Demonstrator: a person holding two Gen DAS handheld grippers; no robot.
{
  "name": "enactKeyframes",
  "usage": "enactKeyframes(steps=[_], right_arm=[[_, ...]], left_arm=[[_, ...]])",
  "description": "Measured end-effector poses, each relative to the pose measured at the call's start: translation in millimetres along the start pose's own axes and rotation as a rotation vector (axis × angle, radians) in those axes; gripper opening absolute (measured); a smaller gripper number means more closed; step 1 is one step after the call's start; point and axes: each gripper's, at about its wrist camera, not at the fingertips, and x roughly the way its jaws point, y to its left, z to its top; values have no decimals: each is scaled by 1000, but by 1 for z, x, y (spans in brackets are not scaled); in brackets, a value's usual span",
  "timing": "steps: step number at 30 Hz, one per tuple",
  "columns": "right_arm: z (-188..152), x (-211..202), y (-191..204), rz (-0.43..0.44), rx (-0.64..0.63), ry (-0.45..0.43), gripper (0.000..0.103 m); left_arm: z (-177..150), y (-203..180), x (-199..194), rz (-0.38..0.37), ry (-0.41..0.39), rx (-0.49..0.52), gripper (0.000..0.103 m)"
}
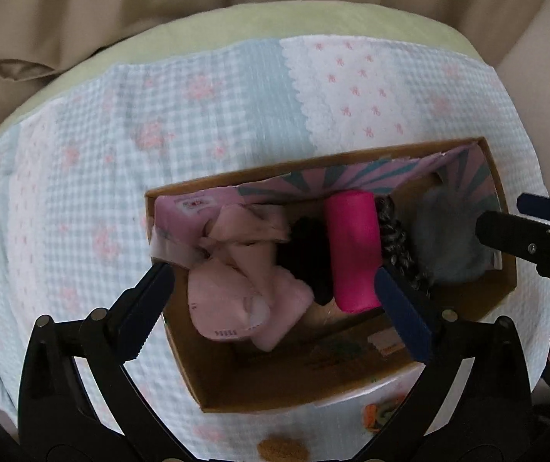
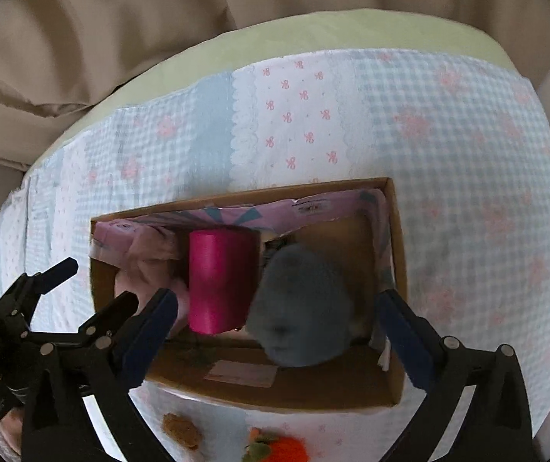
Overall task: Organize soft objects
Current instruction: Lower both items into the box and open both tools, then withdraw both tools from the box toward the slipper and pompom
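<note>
A brown cardboard box (image 1: 213,381) (image 2: 398,231) lies on a checked quilt. Inside, from left to right, lie pink soft cloth pieces (image 1: 236,288), a dark item (image 1: 306,258), a magenta roll (image 1: 352,250) (image 2: 221,277), a braided grey piece (image 1: 394,238) and a grey fluffy ball (image 1: 444,238) (image 2: 302,308). My left gripper (image 1: 275,315) is open and empty above the pink pieces and the roll. My right gripper (image 2: 279,331) is open and empty above the grey ball; it also shows in the left wrist view (image 1: 513,215).
A blue-and-white quilt with pink bows (image 1: 121,134) (image 2: 467,154) covers a green cushion (image 2: 313,34) against beige upholstery. An orange knitted item (image 2: 282,448) (image 1: 383,415) and a brown fuzzy piece (image 2: 180,429) (image 1: 282,450) lie on the quilt in front of the box.
</note>
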Motion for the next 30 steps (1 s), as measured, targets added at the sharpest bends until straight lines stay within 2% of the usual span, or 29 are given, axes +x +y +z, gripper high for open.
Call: enactKeyframes(steps=[7,15,24,28,30], right_arm=[[-4,-6,-2,7,-8,-36,103],[-10,-33,10,-6,-39,-72,103],[-34,-95,29,-32,-92,-124,103],[-60,-137,43,-46,-146,-202,103],[-73,-153,49,-37,-160,-217,103]], left_arm=[[-6,2,-9,5,2,-4,103],[-17,4,-42,5,-27,-19,103],[-45,1,-119,29,-127,-27,103],[-68,-1,-158,43,-180,-41,103],[-83,-1,-180,77,-209,-60,103]])
